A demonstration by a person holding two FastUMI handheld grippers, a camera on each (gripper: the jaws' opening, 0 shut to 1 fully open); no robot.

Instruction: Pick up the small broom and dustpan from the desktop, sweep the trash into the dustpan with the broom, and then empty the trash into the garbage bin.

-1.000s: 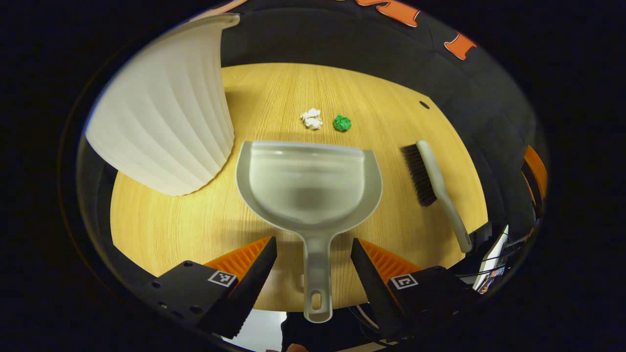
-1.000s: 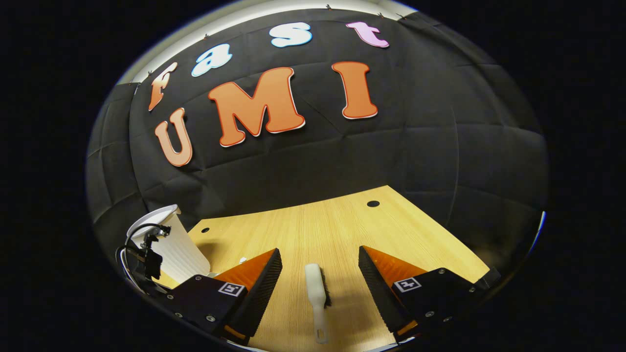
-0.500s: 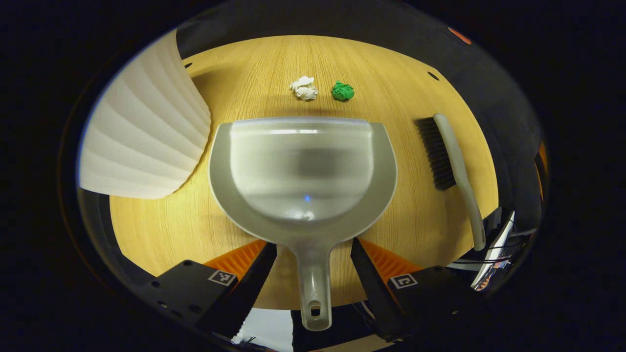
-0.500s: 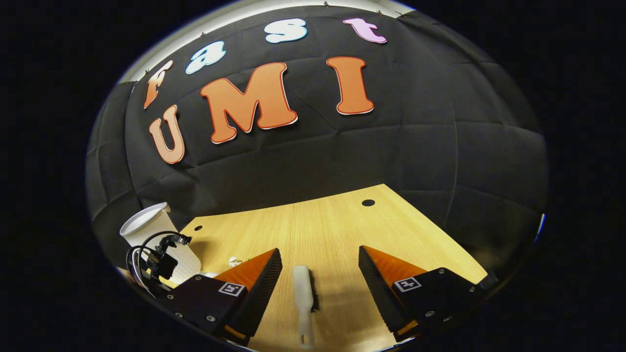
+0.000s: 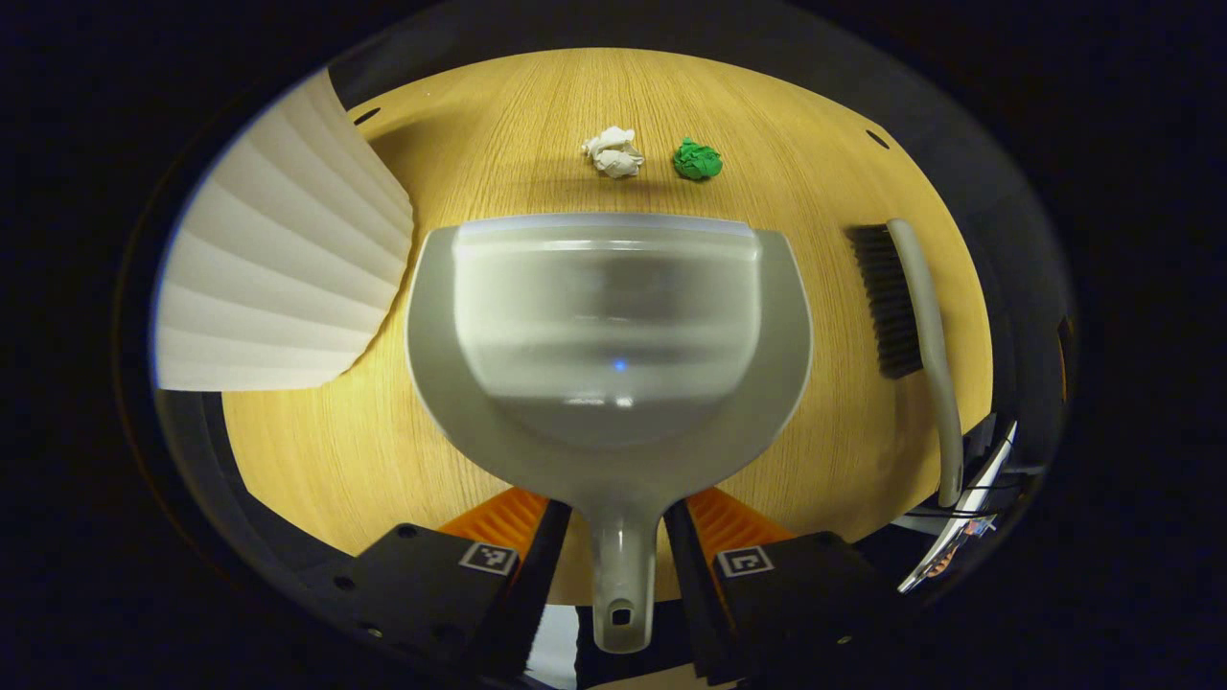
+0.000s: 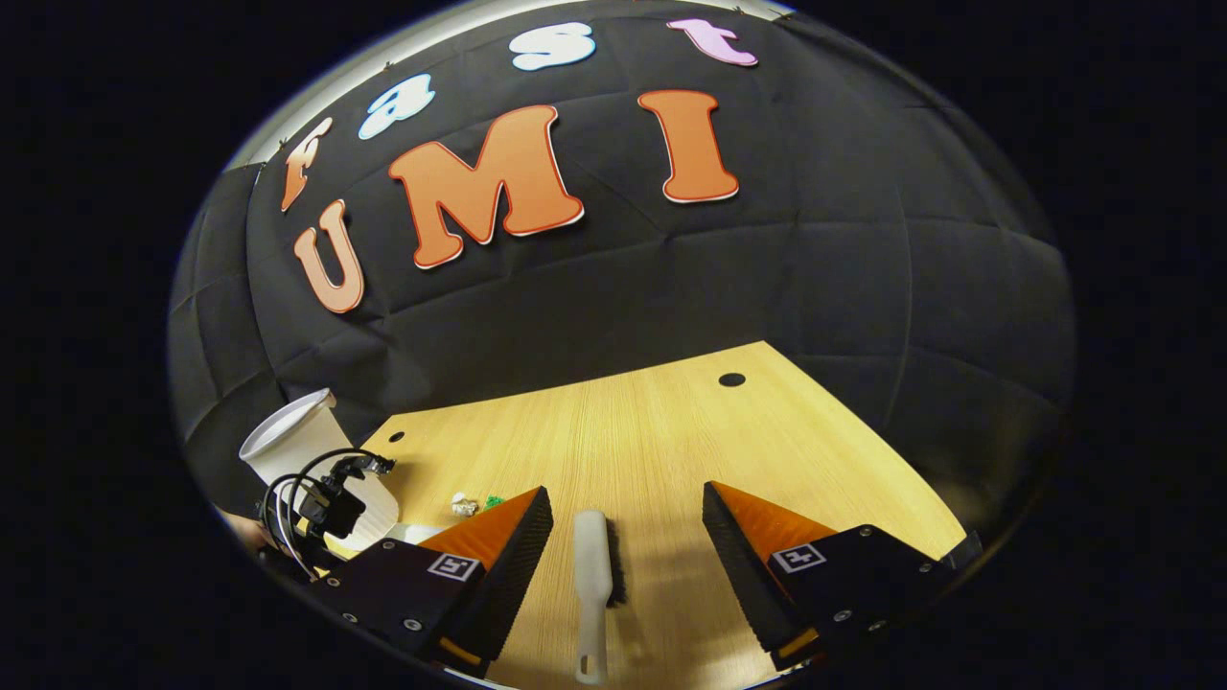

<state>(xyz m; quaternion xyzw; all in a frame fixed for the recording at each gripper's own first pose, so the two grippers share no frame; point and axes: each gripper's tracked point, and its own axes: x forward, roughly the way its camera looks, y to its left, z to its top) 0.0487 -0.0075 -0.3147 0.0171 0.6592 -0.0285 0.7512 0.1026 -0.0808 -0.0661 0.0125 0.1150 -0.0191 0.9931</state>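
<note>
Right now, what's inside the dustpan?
The dustpan holds nothing visible: its translucent bowl looks empty. The white paper wad and green wad lie on the desk beyond its front edge.

Left gripper (image 5: 618, 565) — black body, orange-backed serrated fingers — jaws narrowed, flanking a thin handle; contact cannot be confirmed. Right gripper (image 6: 628, 565) — same build, fingers spread wide, angled forward and down, nothing held.

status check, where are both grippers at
Left gripper closing around dustpan handle, gap either side. Right gripper open, straddling broom. Trash unswept.
</note>
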